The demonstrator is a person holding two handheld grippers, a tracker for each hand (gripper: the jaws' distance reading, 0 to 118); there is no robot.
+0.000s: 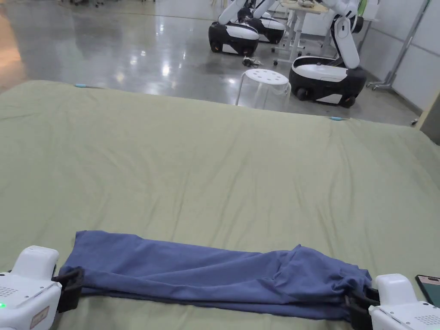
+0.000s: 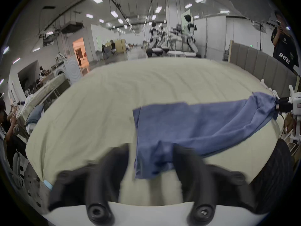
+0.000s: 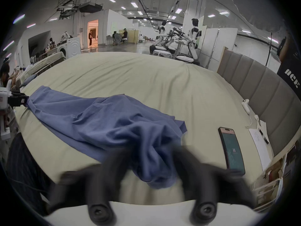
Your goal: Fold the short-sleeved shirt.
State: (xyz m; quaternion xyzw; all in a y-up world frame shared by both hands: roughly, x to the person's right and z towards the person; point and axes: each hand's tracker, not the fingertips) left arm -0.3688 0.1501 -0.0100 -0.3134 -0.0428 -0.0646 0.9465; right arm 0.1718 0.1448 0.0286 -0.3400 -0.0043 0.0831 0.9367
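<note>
Shirt: the blue short-sleeved shirt (image 1: 215, 275) lies on the bed as a long, narrow band, already doubled over itself, near the bed edge closest to the person.
Long axis: runs side to side across the person's front, from one claw to the other; the far side of the band lies flat, the near side sags a little.
Left end: the left claw (image 1: 71, 288) sits at the shirt's left end. In the left gripper view (image 2: 150, 162) its jaws stand well apart, with cloth draped between them and touching the right jaw; blur hides whether anything is pinched, so I cannot tell its grip.
Right end: the right claw (image 1: 359, 307) sits at the shirt's right end, where the cloth is bunched. In the right gripper view (image 3: 148, 164) a gathered wad hangs between jaws that are visibly spread; both are motion-blurred, and I cannot tell whether they press on it.
Relation that matters: each claw is at its own end, so neither is nearer overall; the shirt's body stretches away sideways from each claw towards the other. A further fold would, I judge, bring one end along that axis towards the other.
Bed: a pale green sheet (image 1: 215, 172), lightly creased, carries everything.
Nearby: a phone (image 3: 231, 149) lies just right of the shirt's right end, apart from it.
Writing: a bystander's dark top (image 3: 291, 76) shows white letters, partly cut off and not clear enough to read.
</note>
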